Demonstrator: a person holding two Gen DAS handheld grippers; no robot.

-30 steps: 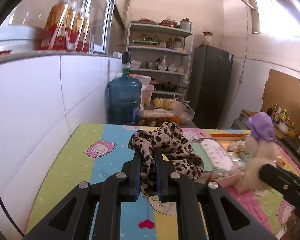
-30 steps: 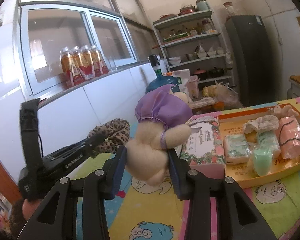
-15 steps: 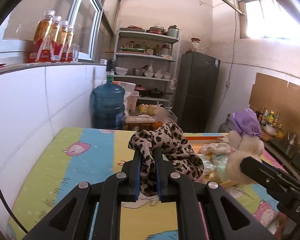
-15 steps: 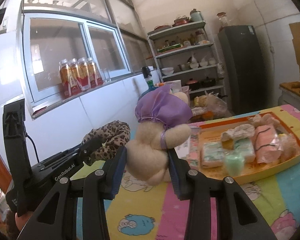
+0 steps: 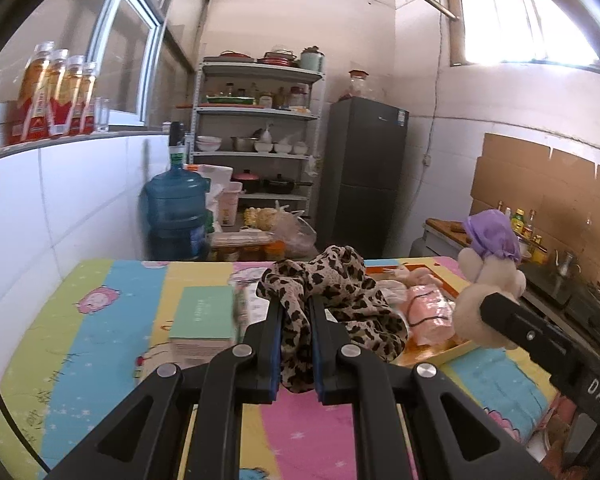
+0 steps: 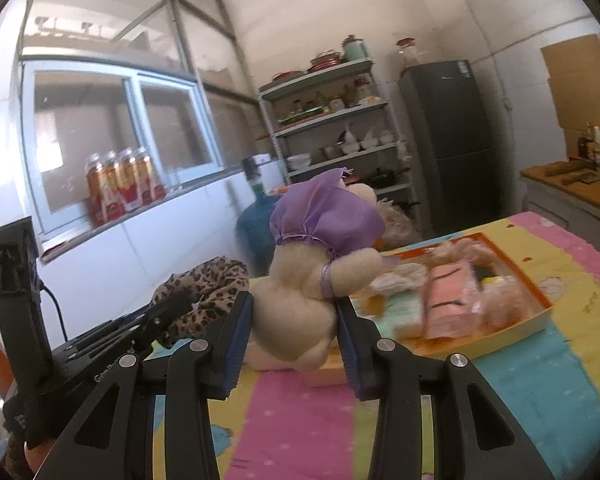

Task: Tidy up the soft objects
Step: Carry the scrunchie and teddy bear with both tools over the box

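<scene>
Your orange shallow tray (image 6: 538, 300) smears with motion blur in the right wrist view; its soft packets can't be told apart. The leopard-print fabric scrunchie (image 5: 332, 280) hides the tray's near-left contents. Shelf jars too small to read. Your hands are cut off.

The tabletop (image 5: 112, 320) was covered with a cartoon-print cloth in yellow, blue and pink stripes. A mint-green box (image 5: 202, 318) lay flat on it toward the left, and an orange tray (image 6: 534, 300) holding several soft items rested on it to the right.
</scene>
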